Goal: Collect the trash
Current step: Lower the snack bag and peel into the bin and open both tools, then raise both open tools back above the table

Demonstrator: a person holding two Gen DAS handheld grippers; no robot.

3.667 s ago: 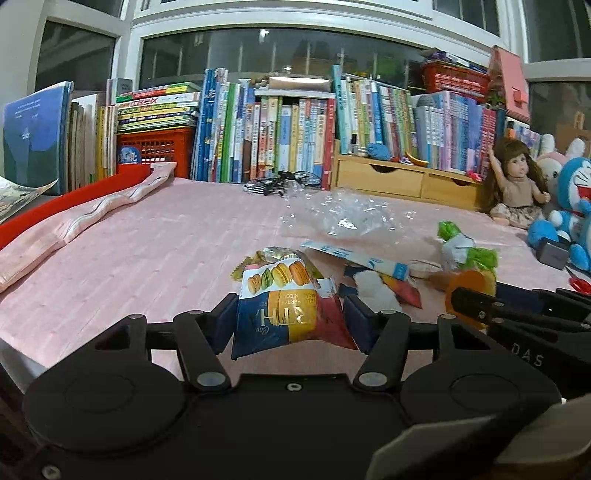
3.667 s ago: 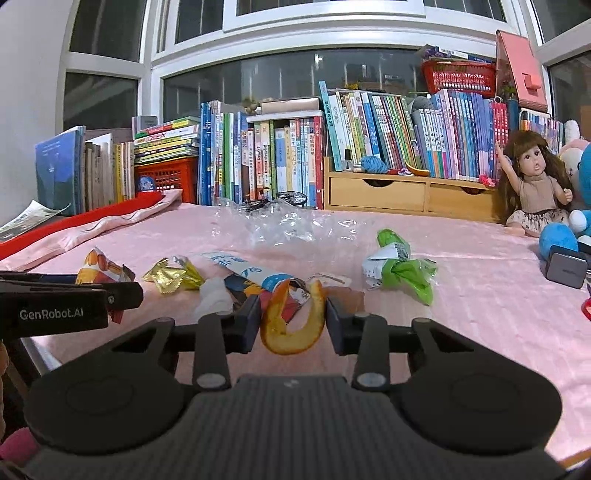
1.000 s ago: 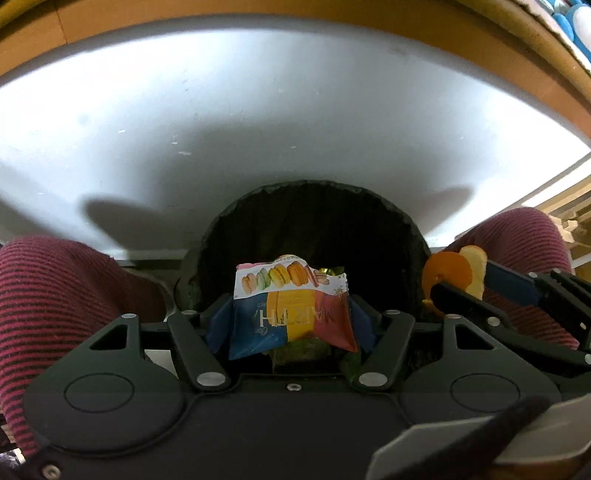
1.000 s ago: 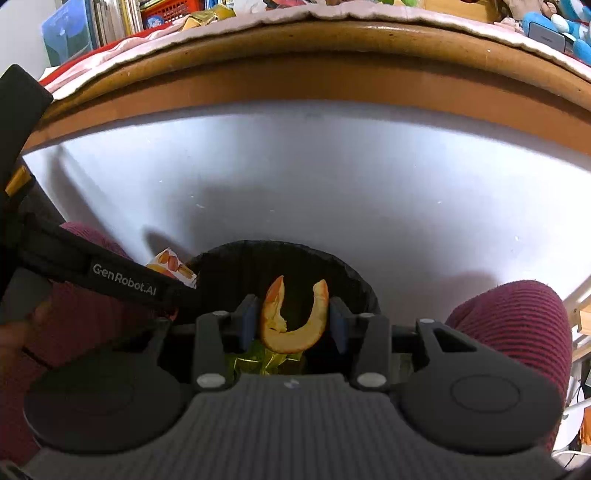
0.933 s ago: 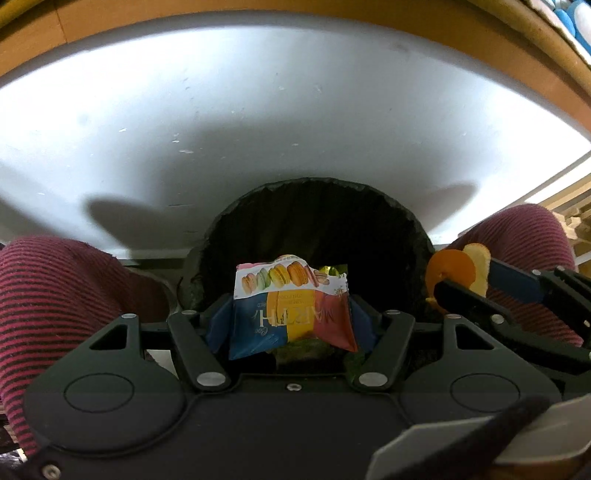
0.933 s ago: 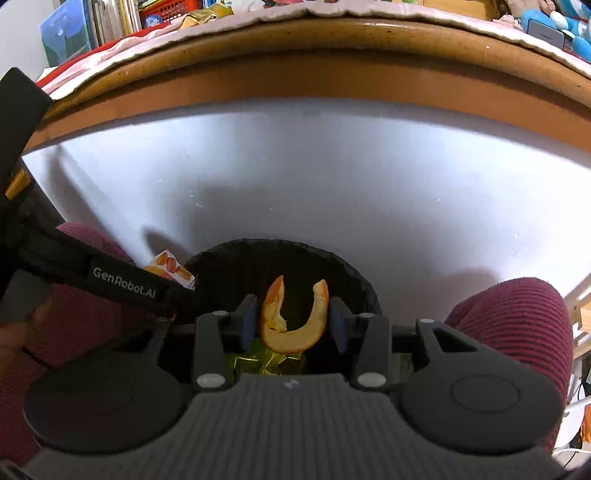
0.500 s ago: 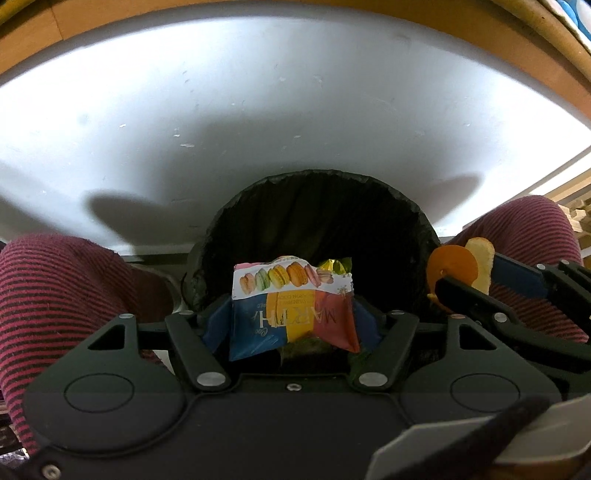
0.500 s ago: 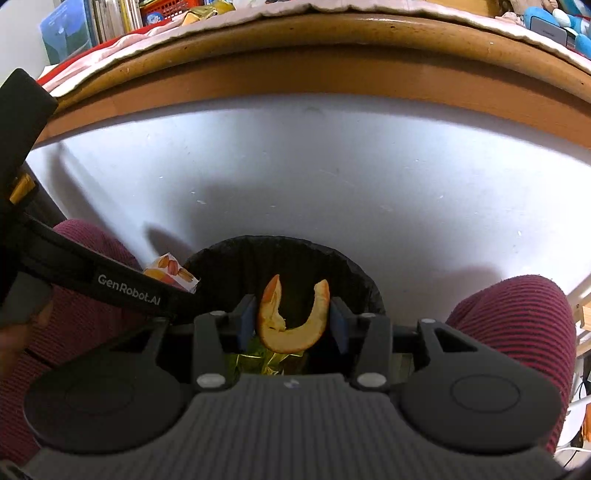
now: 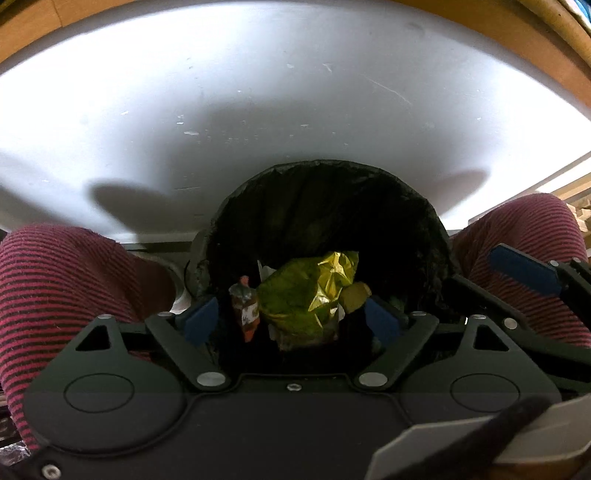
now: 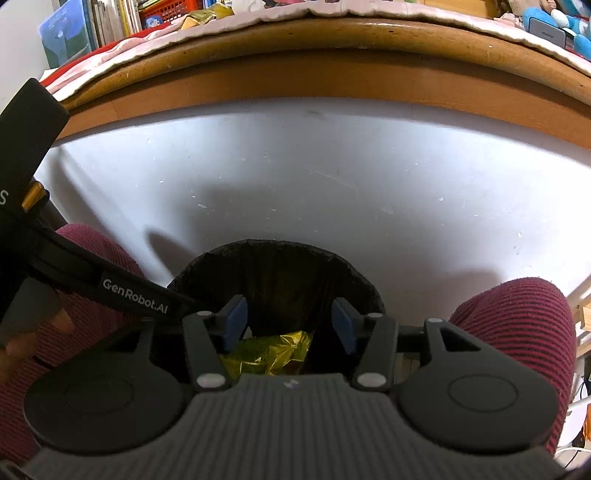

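Hovering over the bin [image 9: 424, 221], both grippers, left [image 9: 291, 321] and right [image 10: 290, 325], gape empty; wrappers [image 9: 310, 295] lie inside, more trash [image 10: 207, 14] waits on the table [image 10: 332, 77] above.

Half a second ago the left hand-held gripper [image 9: 291, 317] was clamped on a colourful macaron-printed snack packet; now its blue-padded jaws stand wide apart with nothing between them, and the packet is no longer seen whole. The right hand-held gripper [image 10: 289, 325] has likewise spread its jaws and let go of the curved orange peel, which has dropped out of sight. With both pieces gone from the jaws, the crumpled yellow-green foil wrapper [image 9: 306, 299] inside the round black-lined trash bin [image 9: 424, 229] now lies fully exposed below both grippers.
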